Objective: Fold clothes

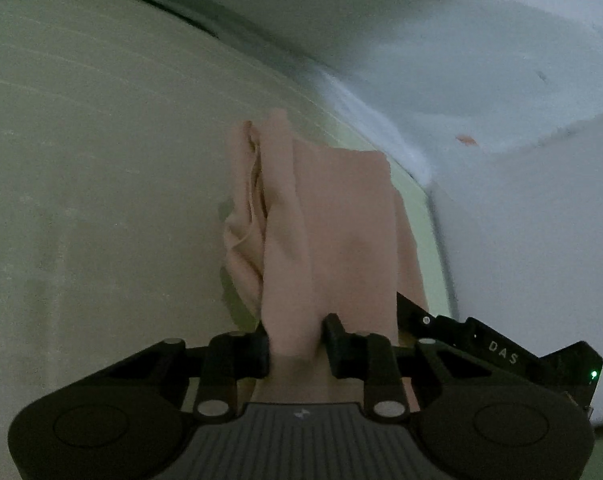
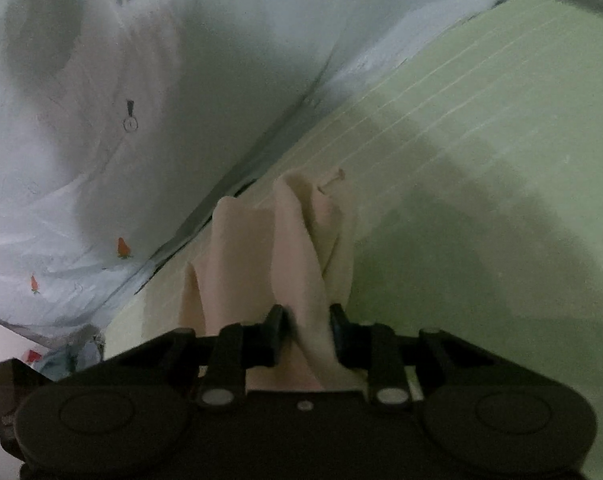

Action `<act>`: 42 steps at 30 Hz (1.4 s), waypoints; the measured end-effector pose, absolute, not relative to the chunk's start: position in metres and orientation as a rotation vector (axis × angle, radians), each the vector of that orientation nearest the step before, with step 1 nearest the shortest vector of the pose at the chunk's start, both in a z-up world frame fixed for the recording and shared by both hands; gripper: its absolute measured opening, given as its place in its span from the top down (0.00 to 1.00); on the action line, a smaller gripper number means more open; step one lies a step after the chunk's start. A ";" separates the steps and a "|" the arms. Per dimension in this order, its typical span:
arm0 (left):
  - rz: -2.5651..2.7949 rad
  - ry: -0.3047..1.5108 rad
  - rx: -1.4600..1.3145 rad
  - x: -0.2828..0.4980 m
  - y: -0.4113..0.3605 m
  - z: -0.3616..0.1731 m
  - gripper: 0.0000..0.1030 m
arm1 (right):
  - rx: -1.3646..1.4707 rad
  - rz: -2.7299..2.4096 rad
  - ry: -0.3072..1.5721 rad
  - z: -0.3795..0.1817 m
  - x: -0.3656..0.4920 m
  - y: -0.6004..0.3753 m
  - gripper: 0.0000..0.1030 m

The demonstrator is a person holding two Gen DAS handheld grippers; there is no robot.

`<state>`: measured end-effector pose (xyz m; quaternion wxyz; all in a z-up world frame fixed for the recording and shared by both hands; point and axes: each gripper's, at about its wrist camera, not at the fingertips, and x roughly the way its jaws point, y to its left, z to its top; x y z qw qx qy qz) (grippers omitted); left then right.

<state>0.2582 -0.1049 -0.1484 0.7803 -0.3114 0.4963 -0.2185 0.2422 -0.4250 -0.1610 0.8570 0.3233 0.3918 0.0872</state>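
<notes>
Both claws, left claw [image 1: 295,340] and right claw [image 2: 306,330], pinch bunched peach garment [image 1: 329,232] above the green bed sheet [image 1: 101,200]; thick gathered folds could slip free, skewing the fold.

The only readable text is "DAS", in pale letters on a black device [image 1: 501,354] at the lower right of the left wrist view, beside a small green light. A small pale logo mark sits on the ribbed grey plate [image 1: 301,414] at the bottom centre of that view; it cannot be read. The right wrist view shows no text.
</notes>
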 end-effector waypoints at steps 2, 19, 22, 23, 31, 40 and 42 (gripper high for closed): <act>-0.531 1.081 -0.643 0.246 -0.126 -0.144 0.73 | 0.678 0.129 0.793 -0.153 0.210 -0.439 0.75; -0.561 0.983 -0.671 0.231 -0.368 -0.123 0.75 | 0.562 0.119 0.695 -0.122 0.137 -0.669 0.75; -0.538 0.951 -0.678 0.263 -0.401 -0.115 0.75 | 0.531 0.146 0.667 -0.114 0.165 -0.700 0.75; -0.532 0.940 -0.672 0.275 -0.411 -0.113 0.75 | 0.504 0.152 0.655 -0.112 0.177 -0.706 0.75; -0.506 0.893 -0.688 0.400 -0.459 -0.121 0.75 | 0.337 0.200 0.570 -0.109 0.293 -0.755 0.75; -0.452 0.927 -0.533 0.514 -0.503 -0.180 0.74 | 0.301 0.130 0.600 -0.174 0.431 -0.776 0.75; -0.423 0.931 -0.475 0.523 -0.506 -0.191 0.62 | 0.294 0.094 0.632 -0.196 0.447 -0.776 0.75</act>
